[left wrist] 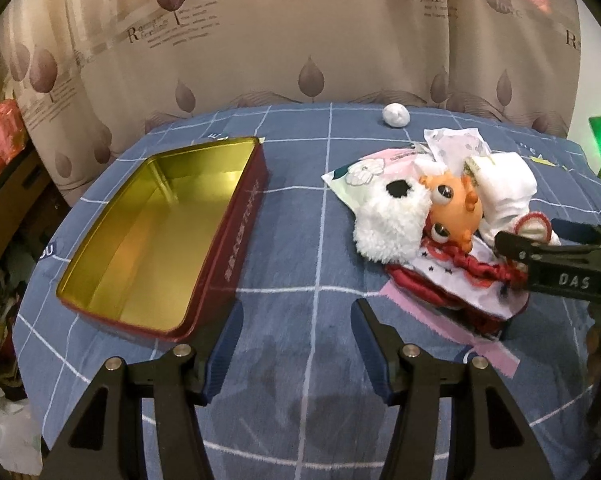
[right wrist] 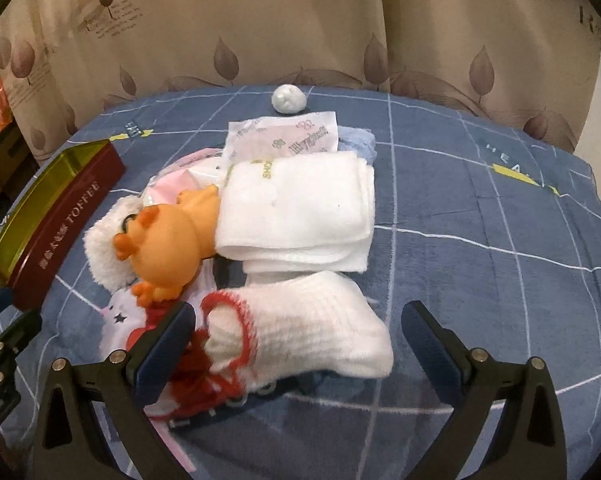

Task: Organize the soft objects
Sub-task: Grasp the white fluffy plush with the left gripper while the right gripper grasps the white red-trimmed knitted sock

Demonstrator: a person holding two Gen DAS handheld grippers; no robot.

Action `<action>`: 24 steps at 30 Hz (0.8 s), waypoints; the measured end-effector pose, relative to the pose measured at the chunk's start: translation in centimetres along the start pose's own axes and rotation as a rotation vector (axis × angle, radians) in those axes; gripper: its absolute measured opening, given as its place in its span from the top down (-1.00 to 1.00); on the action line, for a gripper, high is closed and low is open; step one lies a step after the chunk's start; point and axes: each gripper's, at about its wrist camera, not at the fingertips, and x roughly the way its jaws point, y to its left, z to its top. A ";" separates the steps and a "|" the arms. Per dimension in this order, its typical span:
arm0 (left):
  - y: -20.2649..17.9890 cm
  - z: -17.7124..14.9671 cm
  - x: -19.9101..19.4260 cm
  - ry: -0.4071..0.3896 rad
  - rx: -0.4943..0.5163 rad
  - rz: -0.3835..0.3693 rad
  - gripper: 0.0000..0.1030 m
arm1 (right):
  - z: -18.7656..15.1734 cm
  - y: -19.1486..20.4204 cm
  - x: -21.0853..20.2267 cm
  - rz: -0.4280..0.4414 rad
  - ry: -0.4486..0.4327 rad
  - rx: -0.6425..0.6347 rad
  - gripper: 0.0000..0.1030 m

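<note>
A pile of soft things lies on the blue checked cloth: a white fluffy plush [left wrist: 388, 220], an orange rubber toy [left wrist: 454, 210] [right wrist: 166, 248], a folded white towel [right wrist: 300, 208], a white knit sock with red trim [right wrist: 304, 340] and red-and-white fabric [left wrist: 452, 276]. An open red tin with a gold inside [left wrist: 156, 232] [right wrist: 56, 216] stands left of the pile. My left gripper [left wrist: 296, 320] is open and empty over bare cloth between tin and pile. My right gripper [right wrist: 296, 332] [left wrist: 528, 240] is open, its fingers either side of the sock.
A small white ball [left wrist: 395, 115] [right wrist: 288, 99] lies near the far table edge. A printed tissue packet [right wrist: 284, 140] and a light blue cloth [right wrist: 360, 142] sit behind the towel. A patterned curtain [left wrist: 300, 40] hangs behind the table. Clutter fills the floor at left.
</note>
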 end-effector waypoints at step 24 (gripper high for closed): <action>-3.1 4.1 2.8 0.025 0.074 -0.201 -0.12 | -3.7 -3.9 -3.3 0.013 0.009 0.060 0.21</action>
